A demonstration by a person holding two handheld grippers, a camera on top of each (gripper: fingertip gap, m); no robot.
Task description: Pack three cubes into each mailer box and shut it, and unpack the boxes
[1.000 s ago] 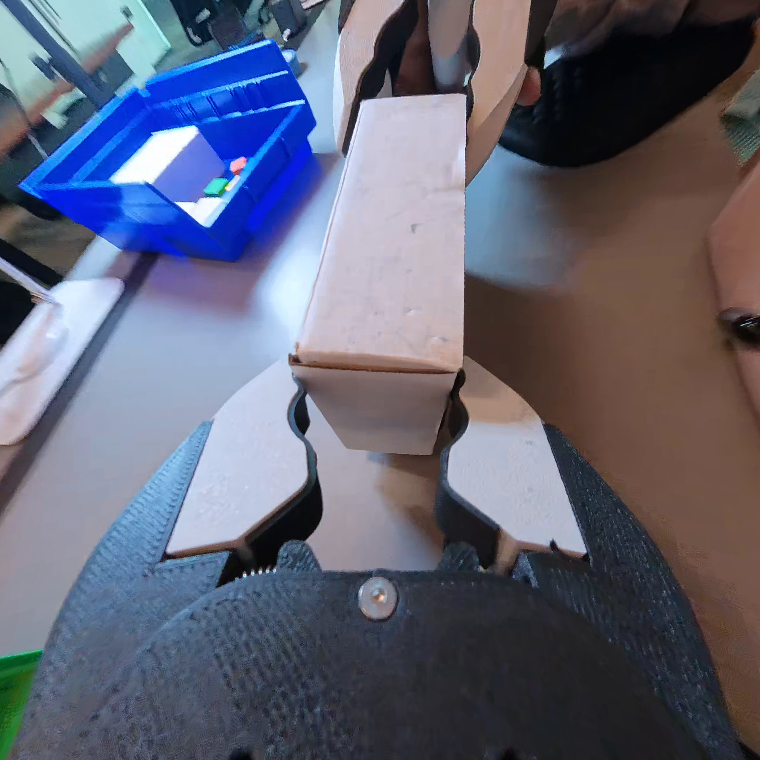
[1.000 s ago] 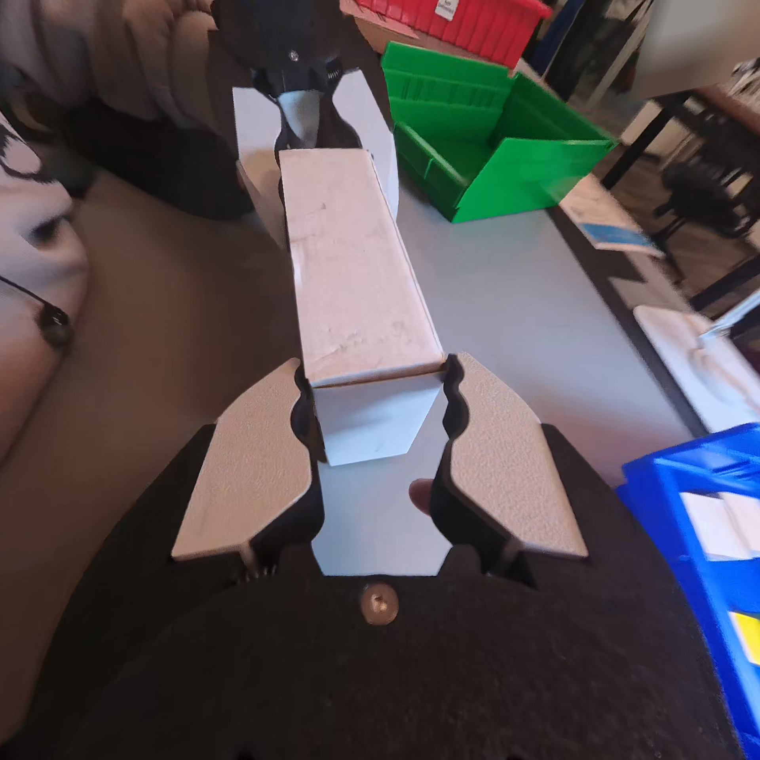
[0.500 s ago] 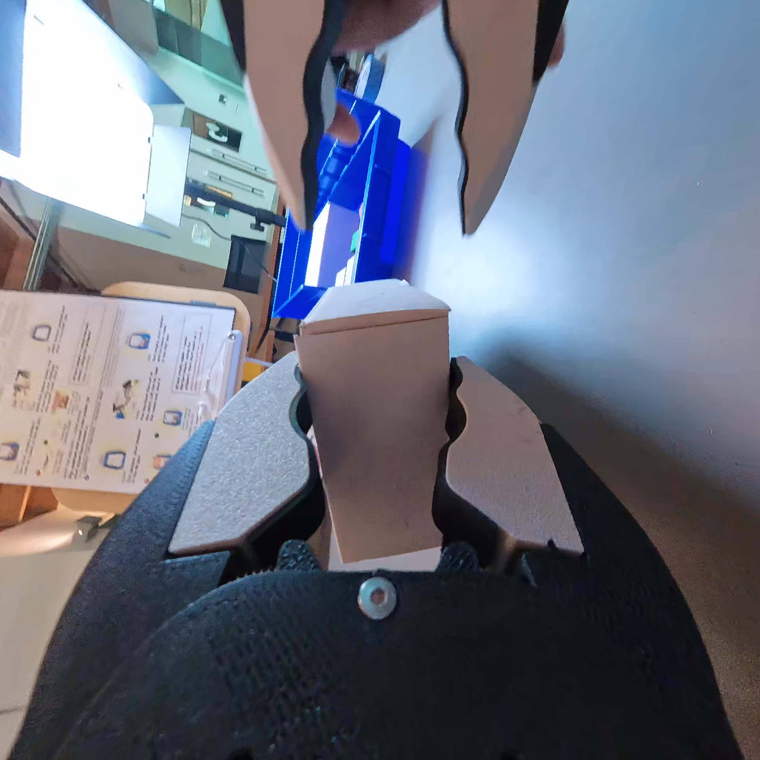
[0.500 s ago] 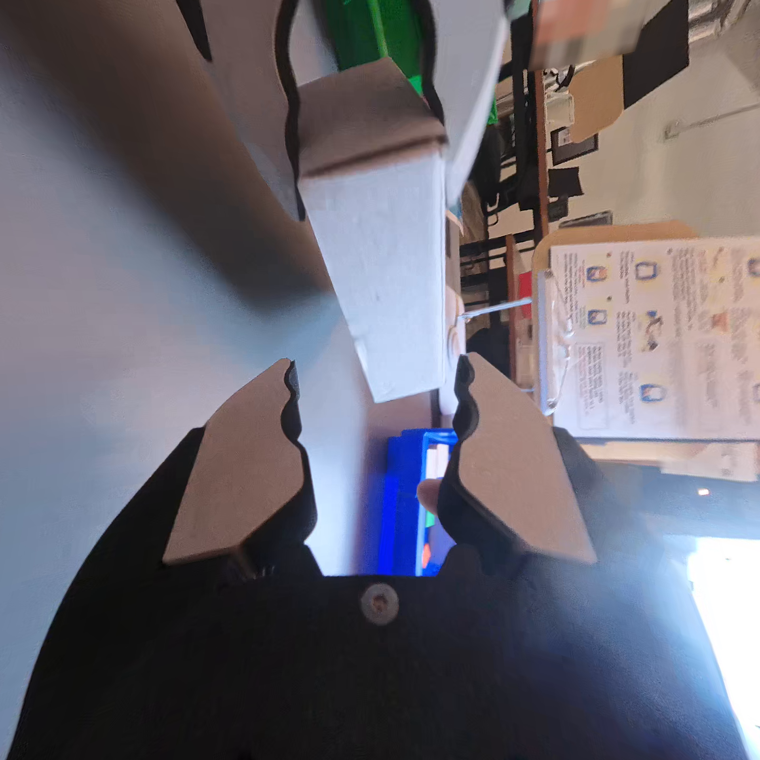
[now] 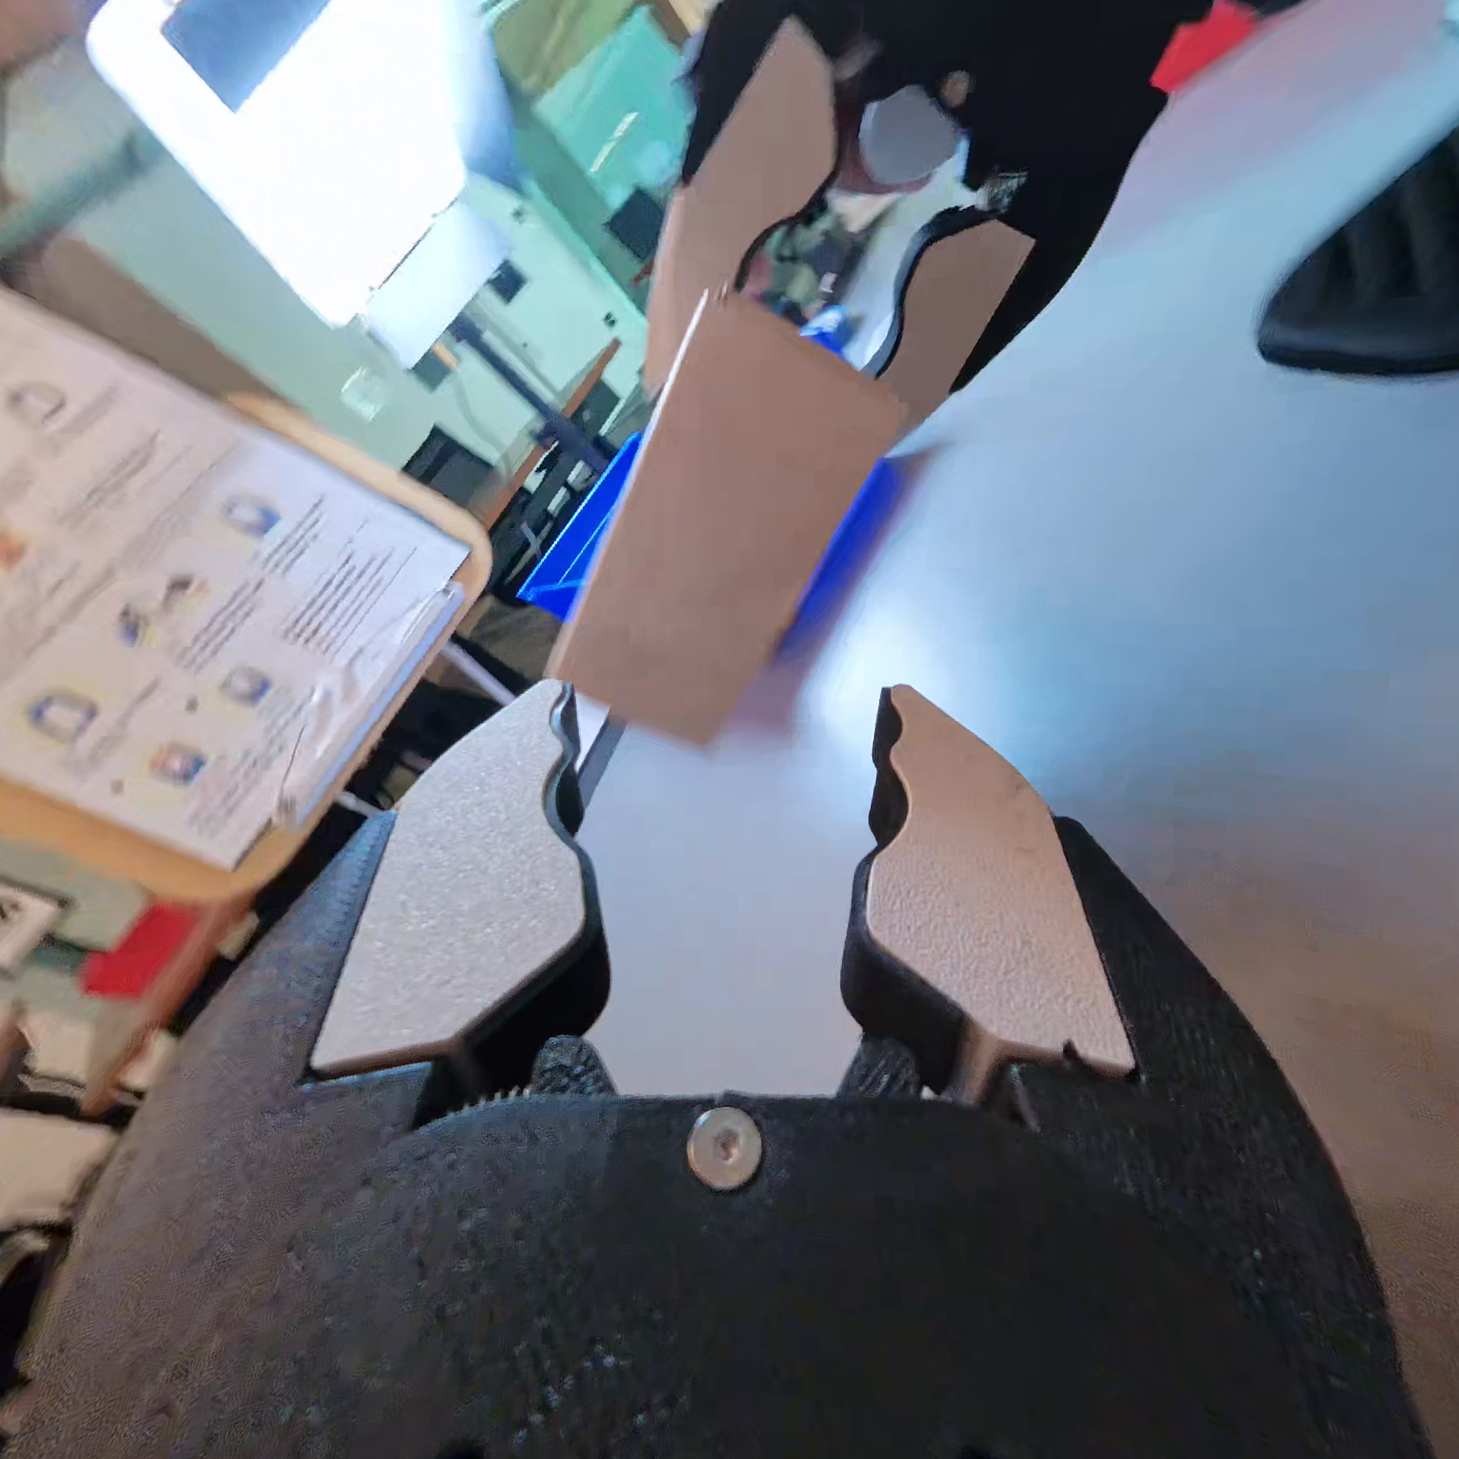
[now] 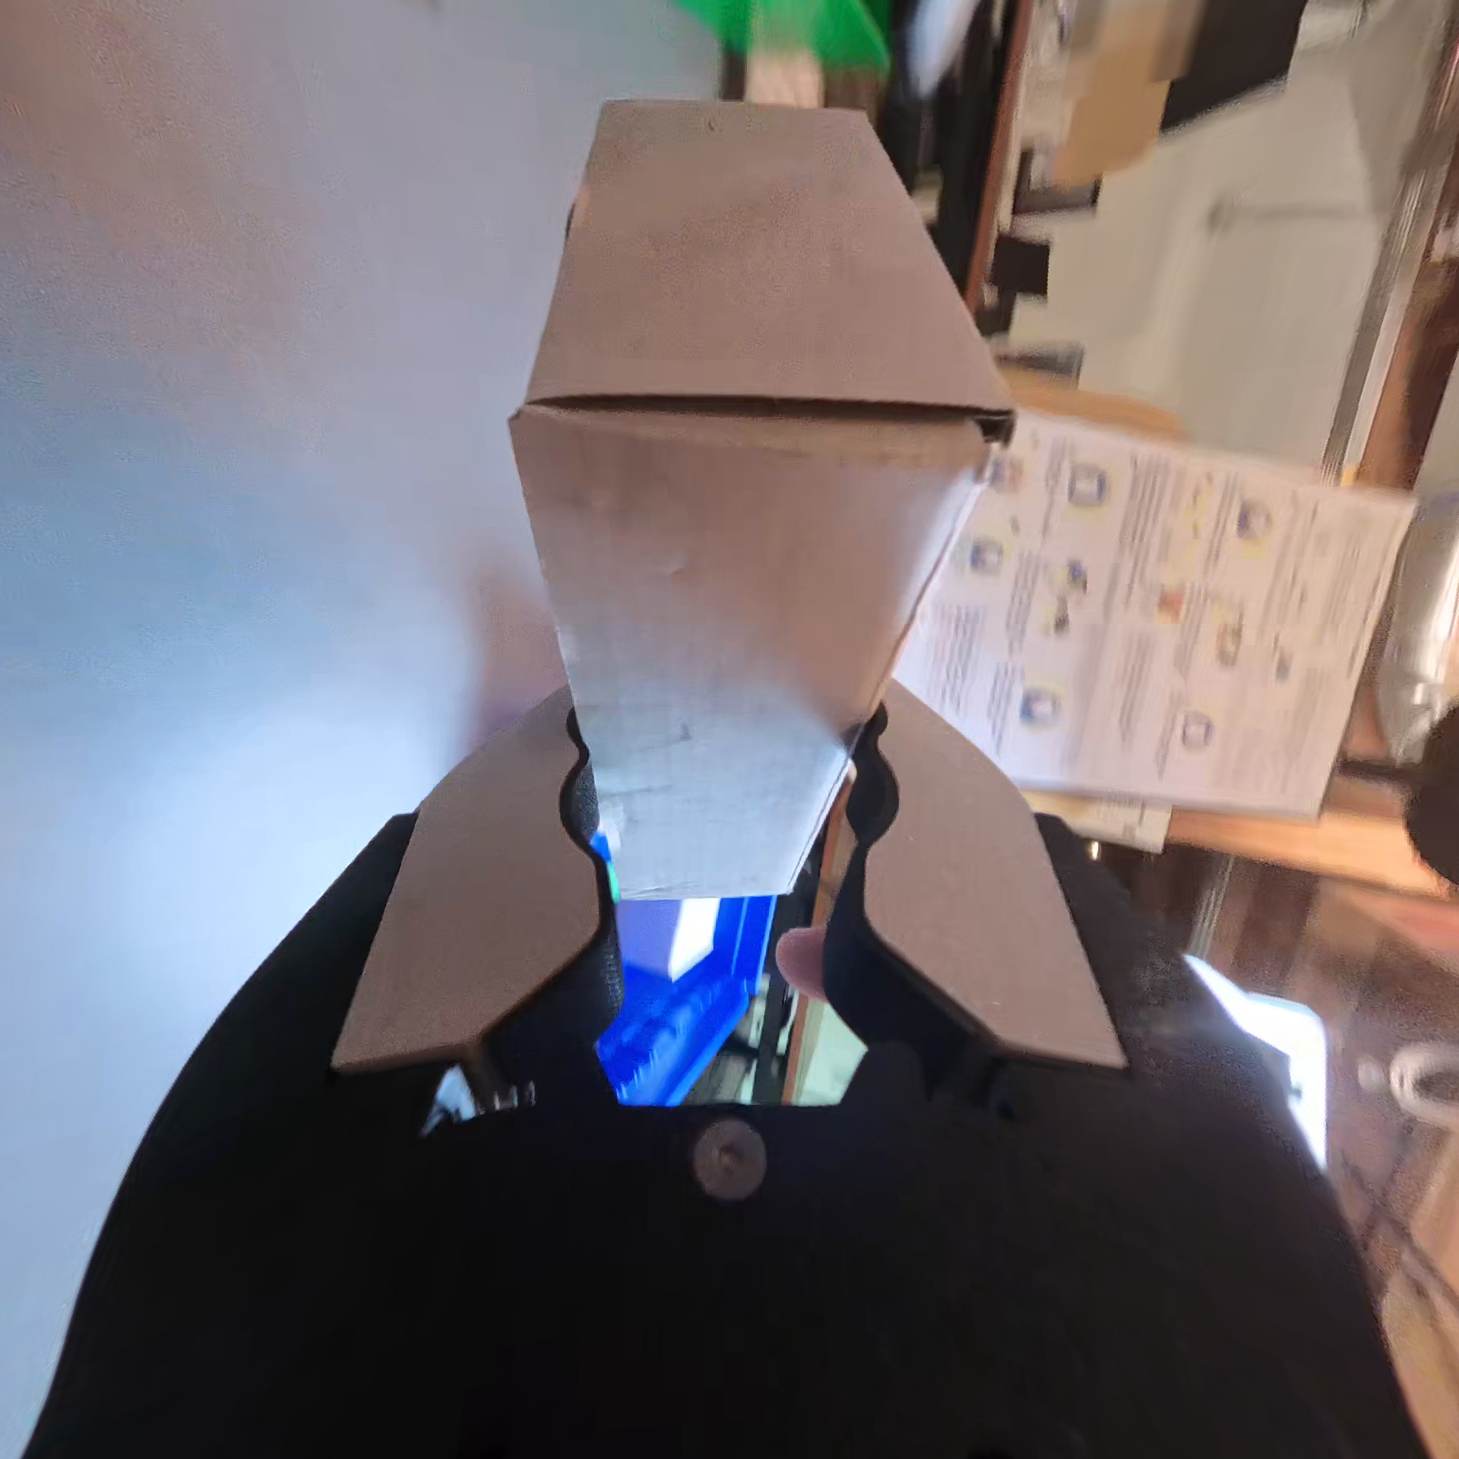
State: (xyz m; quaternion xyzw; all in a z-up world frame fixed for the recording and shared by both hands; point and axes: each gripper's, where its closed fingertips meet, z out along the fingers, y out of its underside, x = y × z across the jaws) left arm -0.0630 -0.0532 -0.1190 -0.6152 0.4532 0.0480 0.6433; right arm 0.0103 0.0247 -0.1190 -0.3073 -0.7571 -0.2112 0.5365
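A closed brown cardboard mailer box [image 6: 742,489] is held off the grey table [image 6: 197,474], seen end-on in the right wrist view. My right gripper [image 6: 722,714] is shut on its near end flap. In the left wrist view the same box [image 5: 726,537] hangs tilted just ahead of my left gripper [image 5: 726,699], which is open, empty and not touching it. The right gripper [image 5: 821,260] shows at the box's far end. No cubes show clearly.
A blue bin [image 5: 584,537] stands behind the box and shows between the right fingers [image 6: 679,1010]. A printed sheet on a wooden stand [image 5: 197,584] is at the table's edge. A green bin [image 6: 789,31] is far off. Both views are tilted and blurred. My right fingertips sit around 11 centimetres from my left ones.
One second ago both grippers held the box by its ends. Half a second ago only the left held it. Now the left has let go and opened, and the right is shut on it.
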